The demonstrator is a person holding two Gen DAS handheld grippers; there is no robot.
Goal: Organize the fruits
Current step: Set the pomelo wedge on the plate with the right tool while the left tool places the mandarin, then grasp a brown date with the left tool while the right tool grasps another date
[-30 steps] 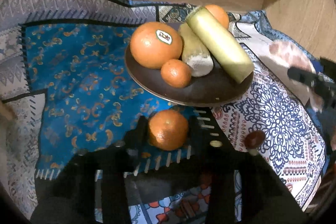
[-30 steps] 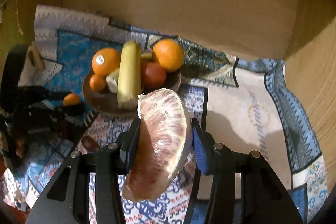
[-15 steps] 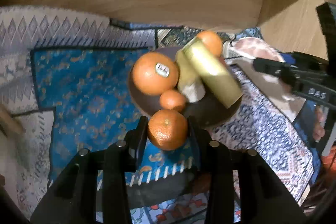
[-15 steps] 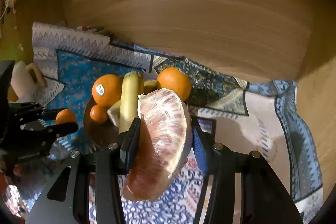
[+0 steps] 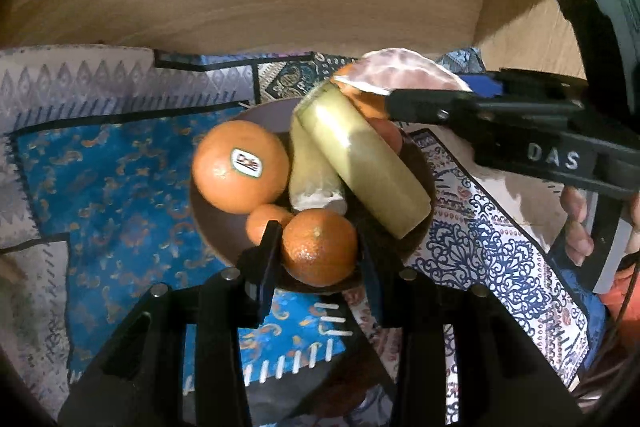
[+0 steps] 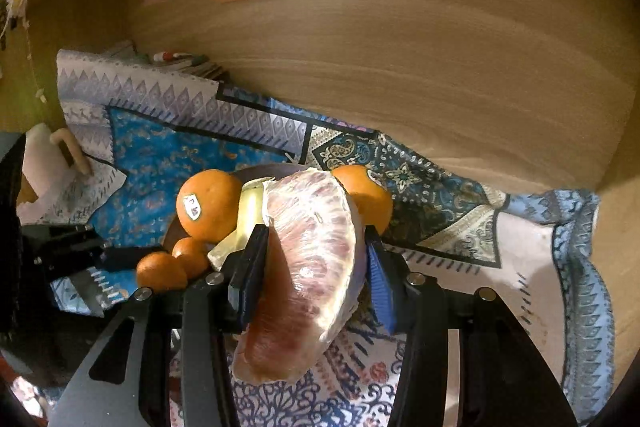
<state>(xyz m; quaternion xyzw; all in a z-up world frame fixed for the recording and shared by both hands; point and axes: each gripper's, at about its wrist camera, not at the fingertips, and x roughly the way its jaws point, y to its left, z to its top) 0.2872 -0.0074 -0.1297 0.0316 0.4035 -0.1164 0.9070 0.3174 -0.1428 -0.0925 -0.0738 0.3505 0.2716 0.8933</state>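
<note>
A dark brown plate on the patterned cloth holds a large stickered orange, a small mandarin, two pale yellow-green cut pieces and another orange at the back. My left gripper is shut on a mandarin and holds it over the plate's near rim. My right gripper is shut on a pink peeled grapefruit segment and holds it over the plate's far right side; it also shows in the left wrist view.
A blue, grey and white patterned cloth covers the surface. A wooden wall with pink, green and orange paper notes stands behind. A white bag with a beige hooked object lies at the far left. A side wall closes the right.
My left gripper has lifted the mandarin off the cloth and carried it forward to the plate's near rim. My right gripper has brought the grapefruit segment in over the plate.
</note>
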